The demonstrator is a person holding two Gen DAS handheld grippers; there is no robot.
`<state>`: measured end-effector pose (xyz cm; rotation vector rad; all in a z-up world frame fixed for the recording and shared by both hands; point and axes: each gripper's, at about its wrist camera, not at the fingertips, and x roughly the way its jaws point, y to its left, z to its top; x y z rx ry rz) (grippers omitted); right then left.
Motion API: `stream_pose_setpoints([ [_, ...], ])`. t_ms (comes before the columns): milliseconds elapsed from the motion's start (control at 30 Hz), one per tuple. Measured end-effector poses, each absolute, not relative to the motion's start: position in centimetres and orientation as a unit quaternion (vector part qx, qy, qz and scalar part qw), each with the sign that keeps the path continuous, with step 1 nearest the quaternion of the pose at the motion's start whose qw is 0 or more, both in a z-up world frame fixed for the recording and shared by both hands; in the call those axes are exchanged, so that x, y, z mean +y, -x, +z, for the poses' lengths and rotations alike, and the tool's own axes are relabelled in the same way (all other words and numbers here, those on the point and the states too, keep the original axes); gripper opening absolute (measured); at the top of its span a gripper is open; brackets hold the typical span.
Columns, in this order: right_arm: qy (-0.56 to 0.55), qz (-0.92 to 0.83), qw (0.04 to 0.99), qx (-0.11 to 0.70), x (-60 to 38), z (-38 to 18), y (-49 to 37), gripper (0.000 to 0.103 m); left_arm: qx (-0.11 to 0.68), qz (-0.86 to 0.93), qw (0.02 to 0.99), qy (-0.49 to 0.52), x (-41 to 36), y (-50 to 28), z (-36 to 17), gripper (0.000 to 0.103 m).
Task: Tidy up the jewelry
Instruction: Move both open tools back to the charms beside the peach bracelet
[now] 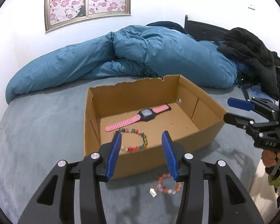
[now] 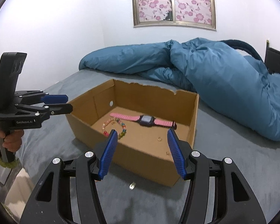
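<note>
we see both claws, left [image 1: 141, 136] and right [image 2: 142, 133], released and empty over a brown cardboard box [image 1: 205, 136] holding a pink watch [image 1: 146, 113] and a multicoloured bead bracelet [image 1: 138, 140].

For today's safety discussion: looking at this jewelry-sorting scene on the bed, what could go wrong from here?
1. The orange bead bracelet and small silver clip lie outside the cardboard box, partly under the left gripper; they could be overlooked or pressed into the soft bedding.
2. The tiny ring inside the box may slip from wide open jaws.
3. The box's torn, thin wall could buckle if the right gripper bumps it.
</note>
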<state>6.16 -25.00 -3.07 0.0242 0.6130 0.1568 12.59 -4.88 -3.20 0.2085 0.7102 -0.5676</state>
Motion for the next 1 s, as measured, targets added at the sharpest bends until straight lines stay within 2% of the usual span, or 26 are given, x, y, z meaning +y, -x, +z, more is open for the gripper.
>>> stream_pose_setpoints([
  [333,-0.009,0.089,0.939,0.332,-24.8,-4.5,-3.2,0.053,0.356,-0.278,0.885,-0.116,-3.1,-9.8,-5.8,0.043],
  [767,0.01,0.116,0.914,0.389,-23.7,-8.8,-2.6,0.053,0.369,-0.307,0.856,-0.189,-3.3,-7.9,-11.1,0.043],
  [1000,0.032,0.123,0.908,0.4,-23.3,-10.5,-3.6,0.049,0.393,-0.337,0.83,-0.207,-3.7,-8.3,-13.8,0.043],
])
